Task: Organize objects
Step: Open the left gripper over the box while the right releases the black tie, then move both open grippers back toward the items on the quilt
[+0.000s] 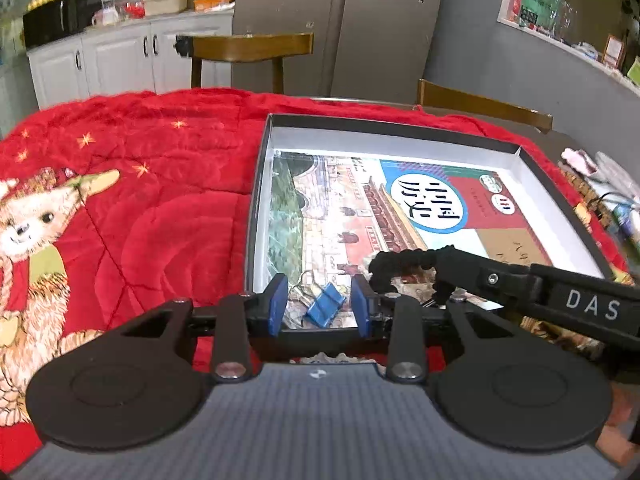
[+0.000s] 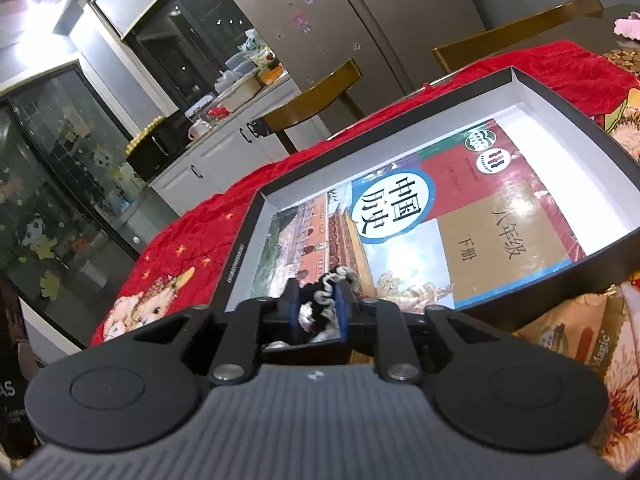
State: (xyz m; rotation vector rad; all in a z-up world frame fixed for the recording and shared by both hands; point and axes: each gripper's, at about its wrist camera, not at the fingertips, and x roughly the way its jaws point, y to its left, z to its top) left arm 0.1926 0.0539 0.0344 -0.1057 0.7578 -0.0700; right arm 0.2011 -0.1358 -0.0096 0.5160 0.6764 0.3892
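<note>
Clip (image 1: 325, 309), blue, lies in the near left corner of the box (image 1: 400, 130), on the book (image 1: 360, 216) that covers the box floor, and the box itself rests on the red blanket (image 1: 160, 184) over the counter. The left gripper (image 1: 319, 308) stands with its jaws spread on either side of the clip, not touching it; I judge that it has either just let the clip go there or is about to take it. To the right, the right gripper (image 2: 318, 310) has its jaws pinching a black and white scrunchie (image 2: 326, 300) and holds it low over the near end of the book, probably to put it down beside the clip. The left view shows the clip, some metal clips next to it and the right gripper reaching in from the side. The right view does not show the clip, but it shows the pale part of the scrunchie and the whole book cover.
</note>
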